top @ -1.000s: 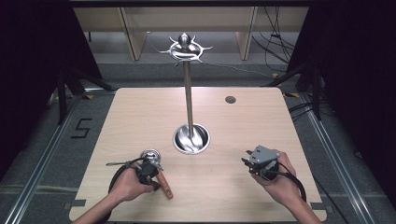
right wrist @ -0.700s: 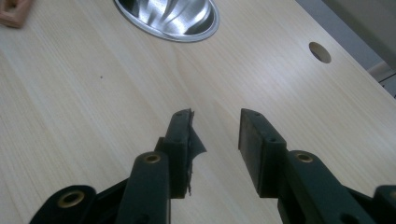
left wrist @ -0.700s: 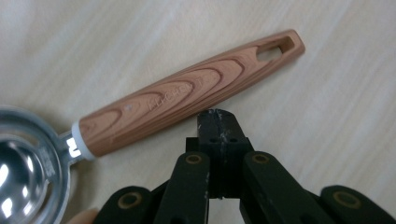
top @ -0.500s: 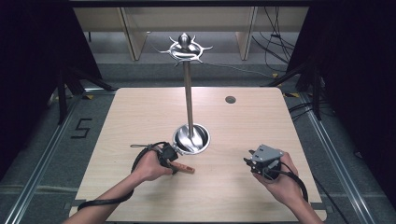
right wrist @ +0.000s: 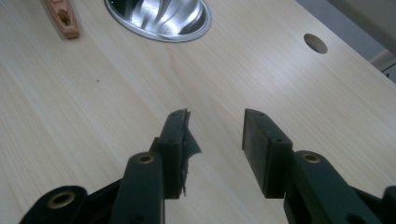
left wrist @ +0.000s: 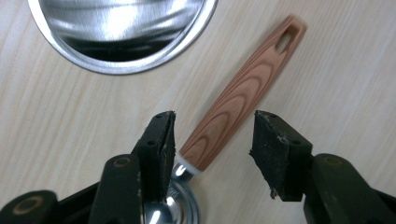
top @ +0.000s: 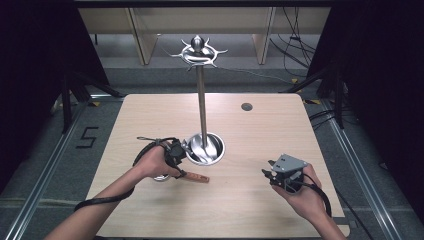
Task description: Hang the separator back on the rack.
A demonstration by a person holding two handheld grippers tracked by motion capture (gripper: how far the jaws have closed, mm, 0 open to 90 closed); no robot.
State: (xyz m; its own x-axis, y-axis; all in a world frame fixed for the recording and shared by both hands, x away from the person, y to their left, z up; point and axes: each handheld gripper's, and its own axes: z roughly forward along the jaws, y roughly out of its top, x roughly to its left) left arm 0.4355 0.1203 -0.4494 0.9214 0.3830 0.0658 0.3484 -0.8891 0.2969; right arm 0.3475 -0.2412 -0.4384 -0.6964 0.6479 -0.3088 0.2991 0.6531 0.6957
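- left gripper [left wrist: 212, 135] jaws just popped open, wooden-handled utensil [left wrist: 243, 93] lying loose between them, pointing to 1 o'clock
- stand's steel base [left wrist: 121, 32] at 11 o'clock
- right gripper [right wrist: 215, 135] has been opening, nothing inside

Table [top: 150, 115] evenly lit from above, surroundings dark; glare on steel base [left wrist: 121, 28]; slight blur.

My left hand [top: 152, 162] covers the metal bowl end of the wooden-handled utensil [left wrist: 243, 95] in the high view; my left gripper's camera cuts that end off at the bottom edge. The stand's round base [left wrist: 122, 35] runs past the top edge there. My forearms leave the high view's bottom edge.
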